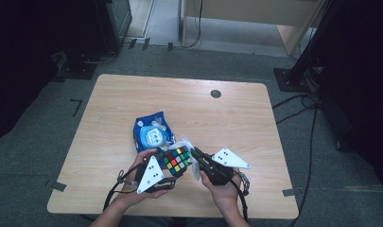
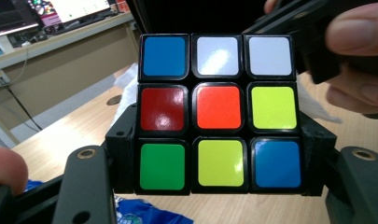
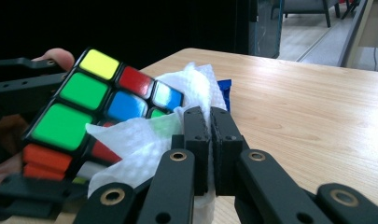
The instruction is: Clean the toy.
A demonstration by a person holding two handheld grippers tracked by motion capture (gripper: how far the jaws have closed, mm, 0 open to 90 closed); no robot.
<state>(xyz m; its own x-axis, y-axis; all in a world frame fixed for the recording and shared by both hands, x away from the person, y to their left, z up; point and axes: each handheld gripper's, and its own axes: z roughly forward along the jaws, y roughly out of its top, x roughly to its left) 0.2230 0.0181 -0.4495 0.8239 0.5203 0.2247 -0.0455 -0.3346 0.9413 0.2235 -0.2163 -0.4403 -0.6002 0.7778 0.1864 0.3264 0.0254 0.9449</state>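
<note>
Cube (image 2: 218,113) clamped in left hand-held gripper (image 1: 157,174), right hand-held gripper (image 3: 210,140) pinching white wipe (image 3: 144,144), blue wipes pack (image 1: 152,130) behind.

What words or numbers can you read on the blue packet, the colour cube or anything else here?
None can be read.
Blue packet: it has a round white label with print, too small and blurred to read.
Colour cube: plain coloured squares, no writing.
White wipe: no print.
Screens behind the table: too blurred to read.

The near middle of the table (image 1: 108,189) is crowded — cube (image 1: 176,161), white wipe (image 1: 195,166) and blue wipe pack (image 1: 152,131) are bunched together. Wide bare wood is left behind and to both sides — passage there is unobstructed.
</note>
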